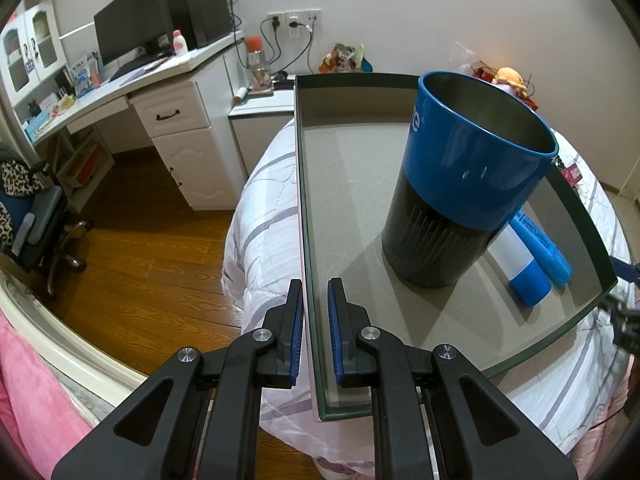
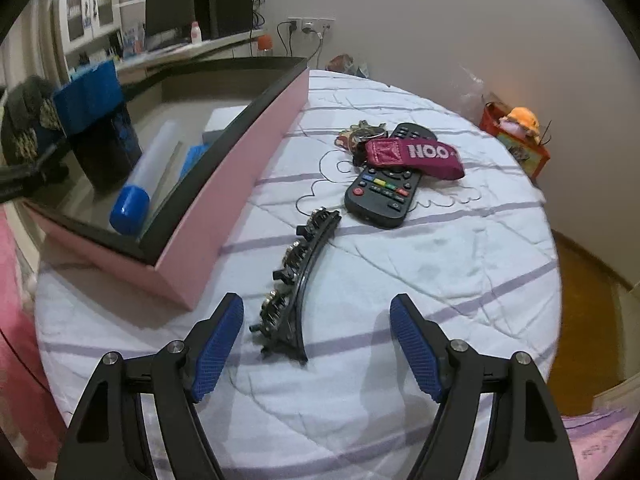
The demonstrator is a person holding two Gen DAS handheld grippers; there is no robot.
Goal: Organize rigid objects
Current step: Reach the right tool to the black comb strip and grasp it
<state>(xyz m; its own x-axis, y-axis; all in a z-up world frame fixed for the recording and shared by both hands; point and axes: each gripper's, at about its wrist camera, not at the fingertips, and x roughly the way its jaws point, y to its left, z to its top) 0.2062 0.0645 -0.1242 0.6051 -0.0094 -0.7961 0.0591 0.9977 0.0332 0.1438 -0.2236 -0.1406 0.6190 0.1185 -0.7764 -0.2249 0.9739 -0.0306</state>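
A pink box (image 1: pixel 308 240) with a dark rim and grey floor lies on the bed. In it stand a blue and black cup (image 1: pixel 472 184), a white tube with a blue cap (image 1: pixel 520 268) and a blue marker (image 1: pixel 544 244). My left gripper (image 1: pixel 316 292) is shut on the box's left wall. In the right wrist view a black studded hair clip (image 2: pixel 296 280) lies on the quilt beside the box (image 2: pixel 240 172). My right gripper (image 2: pixel 316 316) is open, and the clip's near end sits between its pads (image 2: pixel 220 340) untouched.
Beyond the clip lie a black remote (image 2: pixel 384 188), a magenta strap (image 2: pixel 416 156) across it, and a bunch of keys (image 2: pixel 360 136). The striped quilt (image 2: pixel 440 264) drops off to wood floor at the right. A white desk (image 1: pixel 176 120) and an office chair (image 1: pixel 36 216) stand left of the bed.
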